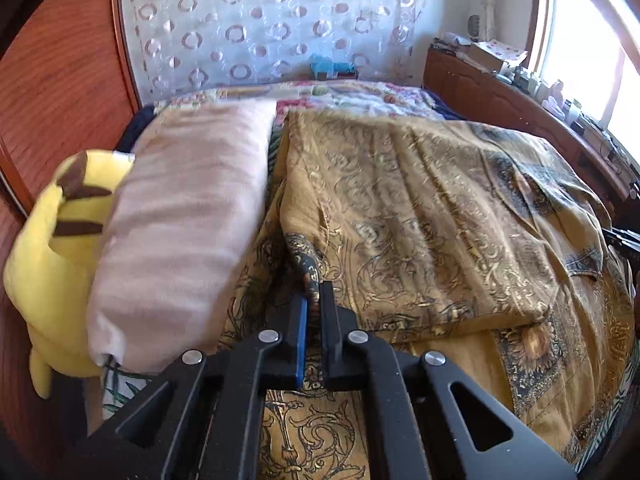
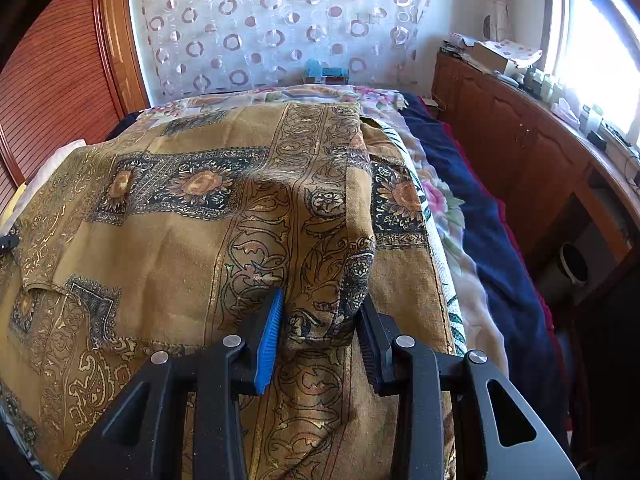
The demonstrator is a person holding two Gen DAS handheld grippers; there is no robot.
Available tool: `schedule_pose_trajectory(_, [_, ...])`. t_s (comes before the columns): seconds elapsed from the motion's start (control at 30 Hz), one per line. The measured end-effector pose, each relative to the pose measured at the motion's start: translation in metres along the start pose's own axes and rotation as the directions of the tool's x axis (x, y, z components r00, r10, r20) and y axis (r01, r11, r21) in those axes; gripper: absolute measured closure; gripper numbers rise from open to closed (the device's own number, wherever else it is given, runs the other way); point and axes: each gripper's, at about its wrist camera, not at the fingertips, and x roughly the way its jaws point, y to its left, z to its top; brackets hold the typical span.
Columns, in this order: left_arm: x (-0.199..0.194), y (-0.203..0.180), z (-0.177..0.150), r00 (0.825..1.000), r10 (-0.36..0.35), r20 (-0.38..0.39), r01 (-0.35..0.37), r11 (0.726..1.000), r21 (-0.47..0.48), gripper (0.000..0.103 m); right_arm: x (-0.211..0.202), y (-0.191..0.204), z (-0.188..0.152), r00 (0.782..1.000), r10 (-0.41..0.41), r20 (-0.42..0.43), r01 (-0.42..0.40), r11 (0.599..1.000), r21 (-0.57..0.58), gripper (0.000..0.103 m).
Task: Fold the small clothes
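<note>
A mustard-gold patterned cloth (image 1: pixel 420 216) with dark floral panels lies spread and partly folded over on the bed. My left gripper (image 1: pixel 315 300) is shut on a near corner of this cloth, the fabric pinched between its jaws. In the right wrist view the same cloth (image 2: pixel 180 240) fills the middle. My right gripper (image 2: pixel 322 312) has its jaws apart around a bunched fold of the cloth that sits between the fingers. A tip of the left gripper shows at the far left edge of the right wrist view (image 2: pixel 8 242).
A pale pink pillow (image 1: pixel 184 220) and a yellow plush toy (image 1: pixel 52 256) lie on the bed's left side. A floral blanket (image 2: pixel 436 200) and dark blue bedding (image 2: pixel 492 240) lie on the right. A wooden cabinet (image 2: pixel 520 152) with clutter runs under the window. A wooden wardrobe (image 1: pixel 52 80) stands left.
</note>
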Motion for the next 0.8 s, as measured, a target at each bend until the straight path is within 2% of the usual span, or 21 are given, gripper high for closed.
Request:
schedule_pose_trajectory(0.1, [-0.012, -0.005, 0.001, 0.999, -0.014, 0.029, 0.014, 1.000, 0.007, 0.098, -0.002, -0.002, -0.001, 1.000, 0.007, 0.002, -0.007, 1.000, 0.003, 0.066])
schedule_pose_trajectory(0.17, [-0.022, -0.007, 0.002, 0.999, -0.018, 0.051, 0.018, 1.000, 0.002, 0.098, -0.004, -0.005, 0.000, 0.999, 0.042, 0.010, -0.042, 0.999, 0.006, 0.089])
schedule_pose_trajectory(0.23, [-0.033, -0.008, 0.004, 0.996, -0.031, 0.078, 0.031, 1.000, 0.001, 0.098, -0.011, -0.006, 0.001, 0.998, 0.043, 0.043, -0.043, 0.999, 0.015, 0.094])
schedule_pose_trajectory(0.33, [-0.053, -0.009, 0.006, 0.991, -0.049, 0.125, 0.050, 0.999, -0.003, 0.098, -0.030, -0.007, 0.004, 0.993, 0.079, 0.093, -0.081, 0.997, 0.021, 0.096])
schedule_pose_trajectory(0.57, [-0.100, -0.007, 0.005, 0.970, -0.095, 0.222, 0.100, 0.995, -0.010, 0.099, -0.075, -0.003, 0.003, 0.979, 0.110, 0.171, -0.107, 0.994, -0.022, 0.097])
schedule_pose_trajectory(0.7, [-0.122, -0.002, -0.007, 0.960, -0.125, 0.252, 0.135, 0.991, -0.022, 0.099, -0.103, -0.006, -0.008, 0.970, 0.135, 0.204, -0.132, 0.991, -0.030, 0.097])
schedule_pose_trajectory(0.8, [-0.134, 0.005, -0.029, 0.956, -0.136, 0.258, 0.153, 0.987, -0.047, 0.099, -0.123, -0.008, -0.027, 0.965, 0.145, 0.218, -0.138, 0.989, -0.047, 0.097])
